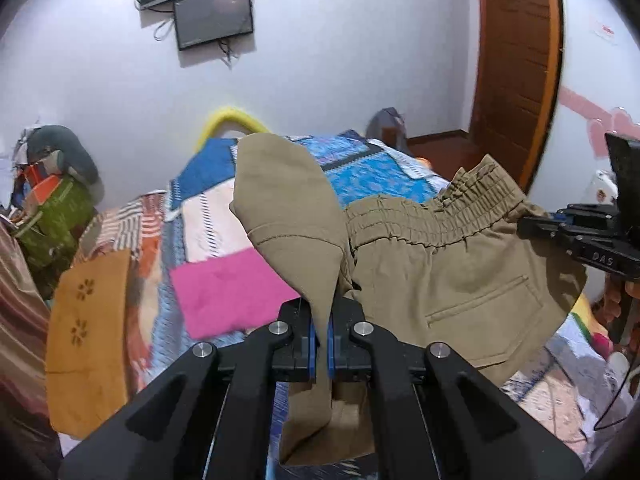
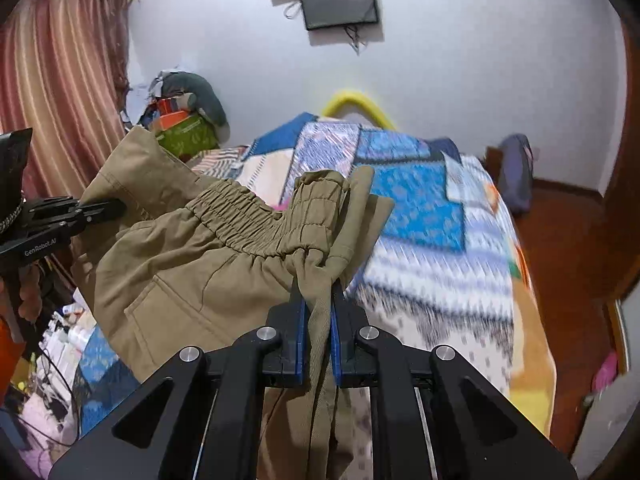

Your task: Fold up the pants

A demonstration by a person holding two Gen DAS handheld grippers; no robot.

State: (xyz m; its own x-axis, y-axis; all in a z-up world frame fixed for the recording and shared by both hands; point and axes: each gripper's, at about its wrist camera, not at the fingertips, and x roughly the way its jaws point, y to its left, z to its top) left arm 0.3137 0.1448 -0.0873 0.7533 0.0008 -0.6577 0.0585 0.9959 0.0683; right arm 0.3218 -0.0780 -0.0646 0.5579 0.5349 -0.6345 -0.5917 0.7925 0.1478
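Observation:
The khaki pants (image 1: 448,280) with an elastic waistband hang in the air above the bed, held between both grippers. My left gripper (image 1: 320,336) is shut on a fold of the fabric; cloth sticks up above its blue pads. My right gripper (image 2: 319,332) is shut on bunched fabric by the waistband (image 2: 256,220). In the left wrist view the right gripper (image 1: 576,236) shows at the right edge, at the waistband end. In the right wrist view the left gripper (image 2: 80,212) shows at the left edge, at the other end of the pants (image 2: 172,276).
A bed with a patchwork quilt (image 1: 216,240) (image 2: 432,248) lies below. Piled clothes and boxes (image 1: 52,200) stand at its far left by a striped curtain (image 2: 60,60). A wooden door (image 1: 516,72) stands at the right. Cluttered items (image 2: 52,352) lie by the bed's near left side.

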